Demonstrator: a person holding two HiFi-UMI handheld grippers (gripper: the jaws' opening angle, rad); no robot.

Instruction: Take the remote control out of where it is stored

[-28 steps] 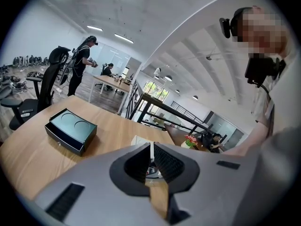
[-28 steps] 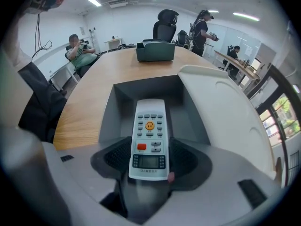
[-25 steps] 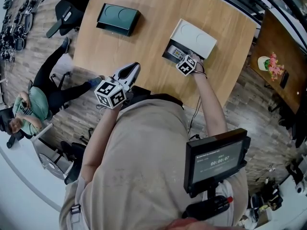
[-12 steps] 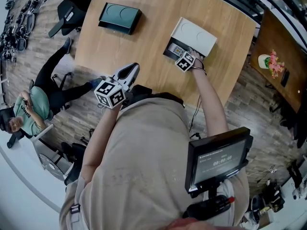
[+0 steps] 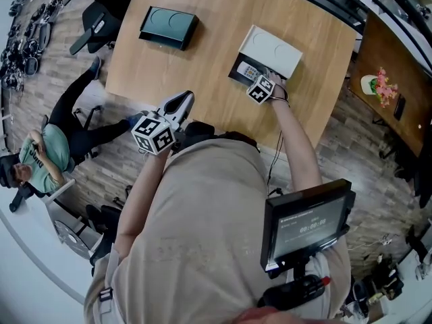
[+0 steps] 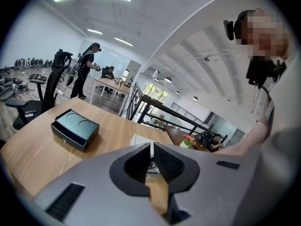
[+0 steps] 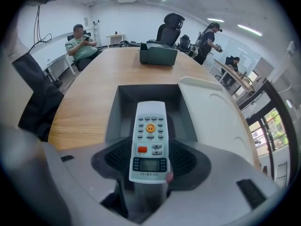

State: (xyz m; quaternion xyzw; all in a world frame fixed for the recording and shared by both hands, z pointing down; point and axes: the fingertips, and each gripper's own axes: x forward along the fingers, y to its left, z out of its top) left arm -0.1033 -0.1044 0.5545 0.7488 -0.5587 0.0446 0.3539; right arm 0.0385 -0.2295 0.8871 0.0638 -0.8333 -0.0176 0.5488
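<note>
The right gripper (image 7: pixel 150 160) is clamped by its 2 ribbed black pads (image 7: pixel 117 157) on the flat white remote control (image 7: pixel 149 126). The remote lies lengthwise over the open grey drawer (image 7: pixel 123 102) of a smooth white box (image 7: pixel 211 117). The left gripper (image 6: pixel 151 161) has its jaws together and empty, at the wooden table's (image 7: pixel 89 93) near edge. 1 closed dark green box (image 7: pixel 157 52) stands well apart.

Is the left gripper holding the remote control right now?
No, the left gripper is shut on nothing; the remote control sits in the right gripper.
</note>
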